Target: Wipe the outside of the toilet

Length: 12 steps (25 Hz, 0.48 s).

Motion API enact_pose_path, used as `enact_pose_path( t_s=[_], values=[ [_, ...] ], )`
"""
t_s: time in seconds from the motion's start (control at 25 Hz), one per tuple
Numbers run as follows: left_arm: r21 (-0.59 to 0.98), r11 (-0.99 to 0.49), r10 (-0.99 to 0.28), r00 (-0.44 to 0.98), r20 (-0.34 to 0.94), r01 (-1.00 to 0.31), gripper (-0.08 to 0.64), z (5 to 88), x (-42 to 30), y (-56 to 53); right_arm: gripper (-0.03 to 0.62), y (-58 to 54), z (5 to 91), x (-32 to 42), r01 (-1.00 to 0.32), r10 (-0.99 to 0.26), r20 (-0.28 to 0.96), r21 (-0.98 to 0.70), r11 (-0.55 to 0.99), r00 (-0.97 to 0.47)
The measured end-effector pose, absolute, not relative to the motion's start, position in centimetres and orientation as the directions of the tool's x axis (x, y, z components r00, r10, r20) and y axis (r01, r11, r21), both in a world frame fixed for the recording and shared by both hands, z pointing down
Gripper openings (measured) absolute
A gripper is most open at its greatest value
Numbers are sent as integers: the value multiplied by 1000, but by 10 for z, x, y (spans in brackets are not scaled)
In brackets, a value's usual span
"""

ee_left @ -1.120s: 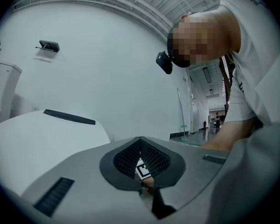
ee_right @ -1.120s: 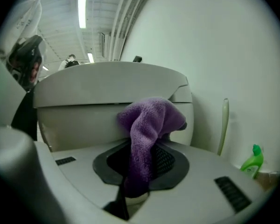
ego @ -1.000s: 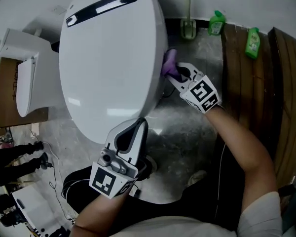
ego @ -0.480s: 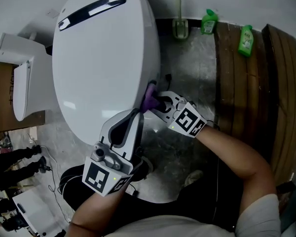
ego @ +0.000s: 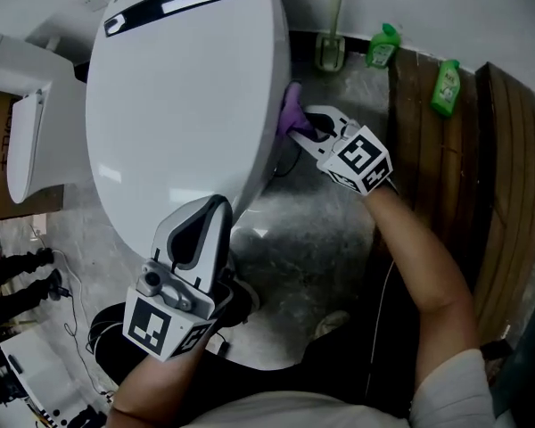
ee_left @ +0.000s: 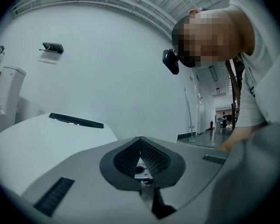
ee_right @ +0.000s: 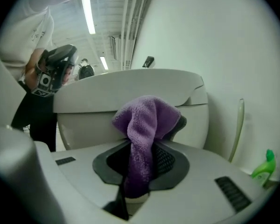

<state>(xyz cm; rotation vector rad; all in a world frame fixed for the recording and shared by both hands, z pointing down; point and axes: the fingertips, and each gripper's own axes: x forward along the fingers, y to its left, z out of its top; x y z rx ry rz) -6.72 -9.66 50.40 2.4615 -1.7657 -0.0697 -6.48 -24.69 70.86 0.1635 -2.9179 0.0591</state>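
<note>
The white toilet (ego: pixel 178 105) fills the middle of what I see, and its lid is down. My right gripper (ego: pixel 305 130) is at the toilet's right side. Its jaws are squeezed tight on a purple cloth (ego: pixel 291 112), and the cloth is pushed against the toilet's side, just under the lid's edge. My left gripper (ego: pixel 212 210) is over the front edge of the lid. Its jaws are closed together with nothing between them. A green bottle (ego: pixel 382 45) stands by the wall. A second green bottle (ego: pixel 445 87) is on the brown wooden boards (ego: pixel 508 168). A smaller toilet (ego: pixel 27 132) is off to the left.
</note>
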Motion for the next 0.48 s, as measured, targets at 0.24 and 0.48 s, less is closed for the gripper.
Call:
enact_pose_path(
  t_s=[0.24, 0.48],
  values=[
    [120, -303, -952, 307, 16, -945, 6, 498, -74, -91, 83, -363, 701, -78, -256, -249, 261, 7, 967, -933],
    [104, -307, -949, 312, 43, -946, 6, 504, -83, -87, 81, -413, 698, -83, -373, -356, 250, -25, 927, -901]
  ],
)
